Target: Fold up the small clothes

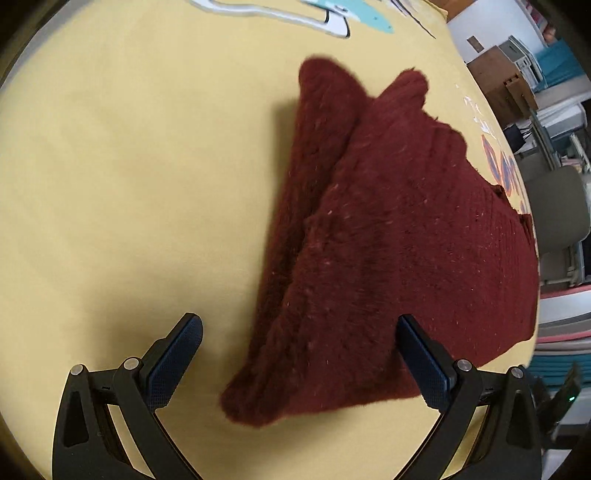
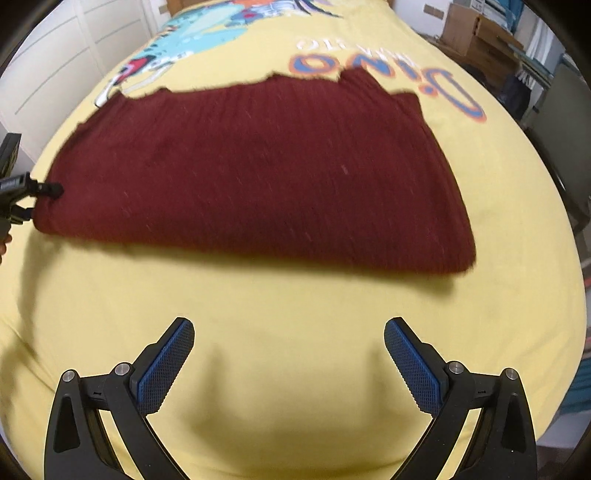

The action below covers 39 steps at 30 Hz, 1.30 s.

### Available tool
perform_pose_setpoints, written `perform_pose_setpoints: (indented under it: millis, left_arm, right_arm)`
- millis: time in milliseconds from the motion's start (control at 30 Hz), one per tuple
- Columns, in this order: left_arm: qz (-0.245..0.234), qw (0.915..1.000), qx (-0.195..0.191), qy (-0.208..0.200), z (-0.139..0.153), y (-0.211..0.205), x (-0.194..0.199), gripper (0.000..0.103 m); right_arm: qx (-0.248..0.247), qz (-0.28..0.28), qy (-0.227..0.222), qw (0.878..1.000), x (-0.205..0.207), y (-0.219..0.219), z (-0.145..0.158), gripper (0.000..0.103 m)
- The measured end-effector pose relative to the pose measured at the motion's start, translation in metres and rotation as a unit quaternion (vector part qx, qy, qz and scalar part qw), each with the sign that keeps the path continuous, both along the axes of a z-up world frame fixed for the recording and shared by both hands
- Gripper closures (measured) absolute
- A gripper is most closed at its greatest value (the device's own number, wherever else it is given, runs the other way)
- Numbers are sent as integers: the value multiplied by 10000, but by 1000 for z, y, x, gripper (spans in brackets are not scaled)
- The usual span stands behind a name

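A dark red knitted garment [image 1: 388,240] lies folded on a yellow printed sheet [image 1: 129,184]. In the left wrist view my left gripper [image 1: 299,354] is open, its jaws spread on either side of the garment's near corner, holding nothing. In the right wrist view the garment [image 2: 258,177] lies flat across the middle. My right gripper [image 2: 288,362] is open and empty over bare sheet, short of the garment's near folded edge. The left gripper [image 2: 44,201] shows at the garment's left corner.
The sheet [image 2: 295,369] carries a dinosaur print and lettering [image 2: 388,74] beyond the garment. Cardboard boxes [image 2: 476,33] and shelving stand at the back right. A white panelled wall [image 2: 55,55] is at the left. A chair [image 1: 557,221] stands beside the bed.
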<state>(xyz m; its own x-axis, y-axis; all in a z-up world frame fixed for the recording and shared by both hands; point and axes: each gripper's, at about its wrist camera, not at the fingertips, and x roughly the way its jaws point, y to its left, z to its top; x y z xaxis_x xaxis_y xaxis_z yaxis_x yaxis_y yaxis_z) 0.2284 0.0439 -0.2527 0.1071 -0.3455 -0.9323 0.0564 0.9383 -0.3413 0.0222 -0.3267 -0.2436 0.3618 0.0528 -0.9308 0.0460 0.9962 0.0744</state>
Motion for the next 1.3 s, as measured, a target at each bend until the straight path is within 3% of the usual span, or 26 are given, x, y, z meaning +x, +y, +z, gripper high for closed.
perform_pose_setpoints:
  millis: [167,233,300,367,433,667,967,1100,1300]
  left_arm:
    - [-280,9994,-192,-24,-5,-13,-2,2]
    - [-361,9992,-187,-17,-8,-18,-3,17]
    - [-221,9996,-136,59,-6,-18,-2,48]
    - [-86,9972,-660,347,-5,-15,-1,69]
    - [3,9976,-619,307,3,-16,1,71]
    - [-341,9982,-466,-172,65,-51,-8,73]
    - [-1230,9893,-428,-651,141,-170,-12,75]
    - [-1522,9853,-394,-663,134,-256,0,75]
    - [-1961,9790,47,-548,86,-352,-13,75]
  right_arm:
    - [-24,-263,104,9996,-10,-16,-7,0]
    - [-24,-337,99,9994,-11,-21,-8,0]
    - [-6,-402,81,9992,-11,-26,-7,0]
    - [7,-452,51,9990,-11,-30,-5,0]
    - [10,-488,28,9988,-12,-33,-3,0]
    - [82,-619,-139,9980,-10,-47,9,0]
    - [119,-870,-561,9946,-2,-85,43,0]
    - [122,-1044,-754,9916,-1,-108,60,0]
    - [8,-1341,-748,9881,-11,-144,67,0]
